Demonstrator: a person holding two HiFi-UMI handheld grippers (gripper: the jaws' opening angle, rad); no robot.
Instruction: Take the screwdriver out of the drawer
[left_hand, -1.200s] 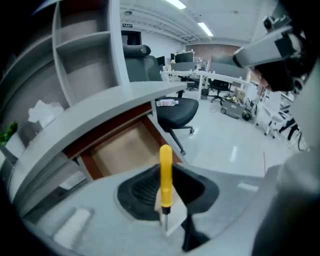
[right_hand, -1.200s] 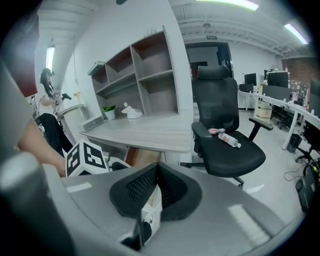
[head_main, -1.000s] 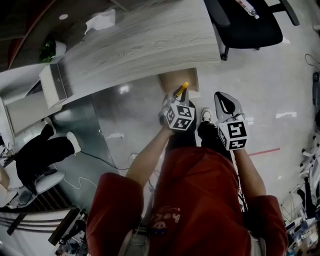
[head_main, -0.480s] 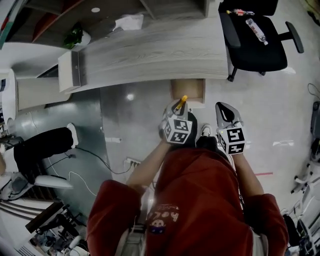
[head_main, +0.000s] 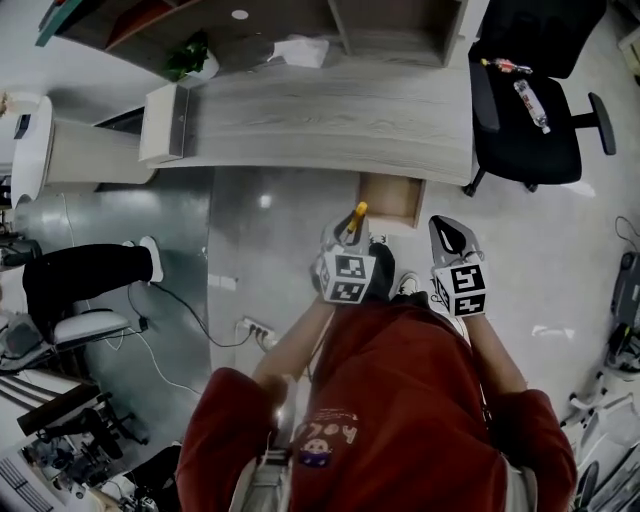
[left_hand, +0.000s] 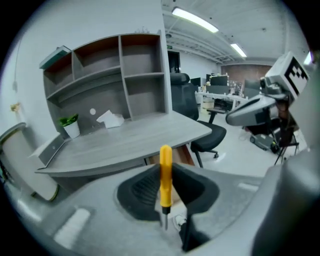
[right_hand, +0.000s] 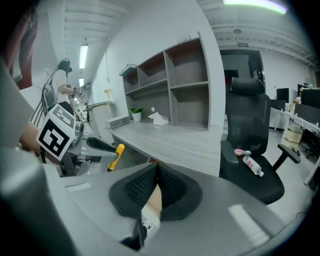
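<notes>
Office floor before grey desk (head_main: 330, 110); drawer (head_main: 392, 198) seen open under its edge. Screwdriver (left_hand: 165, 176) clamped by yellow handle in left gripper (head_main: 346, 230), held upright above drawer, judged already extracted. Right gripper (right_hand: 155, 172) closed, empty, kept aside.

We record the drawer (head_main: 391, 199) projecting from under the near edge of the surface (head_main: 320, 115), chair (head_main: 525, 120) right, shelves (head_main: 400, 30) behind.
</notes>
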